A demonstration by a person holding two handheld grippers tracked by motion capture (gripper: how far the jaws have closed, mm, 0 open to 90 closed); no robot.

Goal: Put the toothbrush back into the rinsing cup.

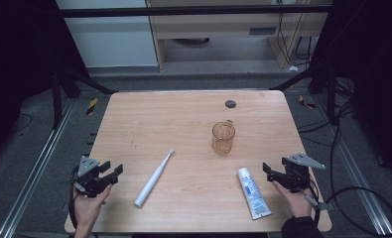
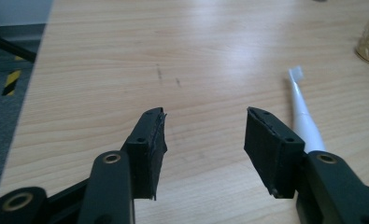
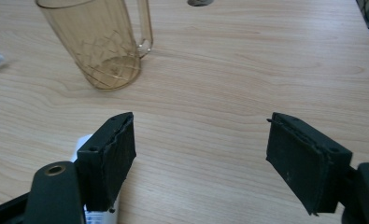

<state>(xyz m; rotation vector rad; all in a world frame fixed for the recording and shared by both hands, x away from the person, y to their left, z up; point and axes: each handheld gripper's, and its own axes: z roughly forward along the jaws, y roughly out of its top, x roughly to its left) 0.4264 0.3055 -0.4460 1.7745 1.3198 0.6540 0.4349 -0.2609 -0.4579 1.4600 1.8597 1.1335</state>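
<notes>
The toothbrush (image 1: 155, 177) lies flat on the table (image 1: 183, 114), just right of the left gripper (image 1: 115, 171); the toothpaste tube (image 1: 253, 193) lies just left of the right gripper (image 1: 267, 170). An amber cup (image 1: 223, 137) stands upright farther back, between them. Both grippers are wide apart and hold nothing. The work looks to be at its start: the approach. Next, each gripper would likely need to swing inward and straddle its item across the narrow width before closing.

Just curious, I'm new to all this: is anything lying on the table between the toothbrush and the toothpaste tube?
No. In the high view, only bare wooden table separates the toothbrush from the toothpaste tube.
</notes>
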